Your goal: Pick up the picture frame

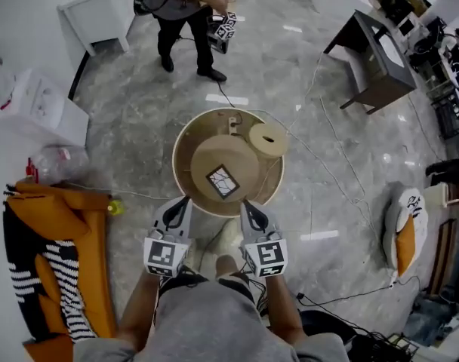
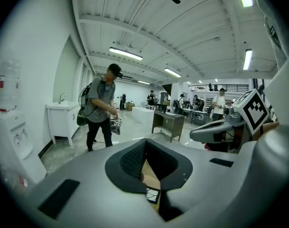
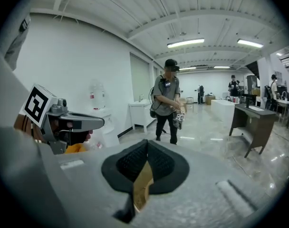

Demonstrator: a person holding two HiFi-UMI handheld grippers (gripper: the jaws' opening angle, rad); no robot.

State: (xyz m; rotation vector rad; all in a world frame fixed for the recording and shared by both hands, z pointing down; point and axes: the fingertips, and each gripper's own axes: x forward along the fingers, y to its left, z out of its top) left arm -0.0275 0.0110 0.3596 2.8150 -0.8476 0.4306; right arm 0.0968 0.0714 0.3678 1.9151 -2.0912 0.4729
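Starting w/ the left tongs [image 1: 185,202]: pads pressed together at the tips, nothing pinched. The right tongs [image 1: 245,204] are likewise closed & empty. Both hang just over the near rim of the round tabletop [image 1: 181,149], side by side, tips aimed at its middle. That's prob. a ready stance before reaching in, so the pickup hasn't begun. The picture frame [image 1: 223,181], a small dark square w/ a pale cracked pattern, lies flat on a raised disc [image 1: 214,157] at the tabletop's centre, a bit beyond the tips & untouched. Lying flat, it offers little edge to bite, so the tongs will likely need to spread first. A wooden roll [image 1: 268,139] sits toward the tabletop's far right edge, apart from the frame. Only the head view gives that layout. The left gripper view adds a slot below the closed pads, thru which a corner of the picture frame [image 2: 153,195] shows. The right gripper view shows only beige tabletop in its slot, no frame. Both gripper views also show, beyond the tabletop's far side, a standing person [image 3: 167,103] holding another gripper set, whom the head view crops at the top.
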